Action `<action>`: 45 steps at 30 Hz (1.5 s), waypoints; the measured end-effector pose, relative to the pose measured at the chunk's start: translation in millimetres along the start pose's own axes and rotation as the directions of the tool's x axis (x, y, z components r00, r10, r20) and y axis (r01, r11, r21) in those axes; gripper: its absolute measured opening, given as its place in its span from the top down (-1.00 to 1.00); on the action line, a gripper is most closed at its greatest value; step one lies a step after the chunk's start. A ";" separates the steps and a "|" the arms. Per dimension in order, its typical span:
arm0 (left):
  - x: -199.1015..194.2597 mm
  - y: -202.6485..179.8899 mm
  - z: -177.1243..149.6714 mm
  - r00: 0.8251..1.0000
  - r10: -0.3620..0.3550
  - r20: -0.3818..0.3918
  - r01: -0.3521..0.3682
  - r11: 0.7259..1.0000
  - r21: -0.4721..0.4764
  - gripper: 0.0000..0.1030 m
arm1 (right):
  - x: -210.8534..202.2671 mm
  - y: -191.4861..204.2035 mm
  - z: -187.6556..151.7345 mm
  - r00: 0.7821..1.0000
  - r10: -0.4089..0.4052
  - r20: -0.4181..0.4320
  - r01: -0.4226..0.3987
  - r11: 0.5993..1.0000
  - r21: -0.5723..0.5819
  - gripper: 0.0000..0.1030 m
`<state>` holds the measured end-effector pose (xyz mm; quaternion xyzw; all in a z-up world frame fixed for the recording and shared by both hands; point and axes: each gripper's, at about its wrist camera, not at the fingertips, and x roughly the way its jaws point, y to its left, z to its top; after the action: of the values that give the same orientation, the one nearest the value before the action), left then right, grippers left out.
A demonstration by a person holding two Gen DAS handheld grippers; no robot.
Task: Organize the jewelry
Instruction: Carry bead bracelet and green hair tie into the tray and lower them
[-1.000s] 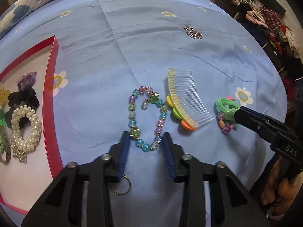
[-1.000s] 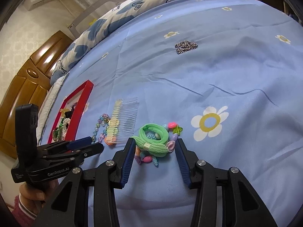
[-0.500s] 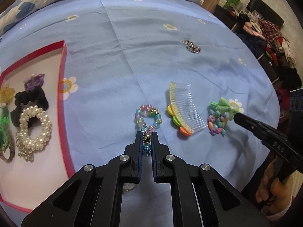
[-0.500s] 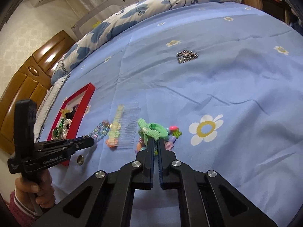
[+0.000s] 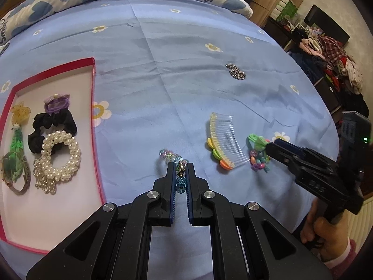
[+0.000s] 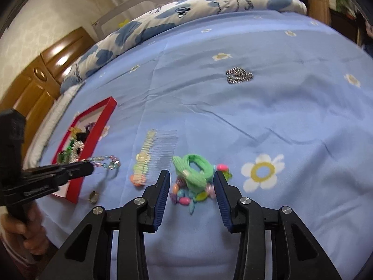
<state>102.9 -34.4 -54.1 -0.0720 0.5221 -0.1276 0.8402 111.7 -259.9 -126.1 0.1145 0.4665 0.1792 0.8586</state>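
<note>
My left gripper [image 5: 180, 168] is shut on a bracelet of blue, pink and green glass beads [image 5: 171, 155], and the loop hangs from it just above the blue sheet [image 6: 107, 161]. A green hair tie with coloured beads [image 6: 195, 166] lies on the sheet between the fingers of my right gripper [image 6: 191, 175]. Its jaws are opening and the pads stand clear of the tie on both sides. A red-rimmed tray [image 5: 94, 116] at the left holds a pearl bracelet [image 5: 61, 156], a black scrunchie, a purple tie and other pieces.
A clear hair comb with coloured tabs [image 5: 223, 144] lies between bracelet and hair tie. A silver chain piece [image 5: 235, 71] sits farther back. A small gold ring [image 6: 93, 196] lies near the tray's corner. A quilt is bunched at the bed's far end, and a hand holds each gripper.
My left gripper closed on the bead bracelet and rose with it. My right gripper shut on the green hair tie, then spread apart again, leaving it on the sheet.
</note>
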 end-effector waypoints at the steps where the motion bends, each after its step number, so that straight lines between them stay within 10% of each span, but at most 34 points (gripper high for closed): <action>1: -2.0 0.4 0.3 1.000 0.001 0.004 -0.001 1.000 -0.002 0.88 | 3.0 2.3 1.7 1.000 -0.012 -0.001 0.012 1.000 -0.017 0.26; 8: -16.8 7.3 1.5 0.999 0.000 0.037 0.001 1.000 -0.020 0.88 | 16.0 9.7 2.0 0.998 -0.063 -0.031 0.060 0.995 -0.080 0.79; 45: -111.5 153.9 -49.9 0.972 0.151 0.179 -0.086 0.941 -0.327 0.88 | 35.3 213.7 14.8 0.931 0.338 -0.137 -0.363 0.898 -0.251 0.80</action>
<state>32.6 145.8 -19.6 -0.1870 0.4516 0.0169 0.8722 98.8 -51.2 -67.2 0.0697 0.4472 0.3980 0.7980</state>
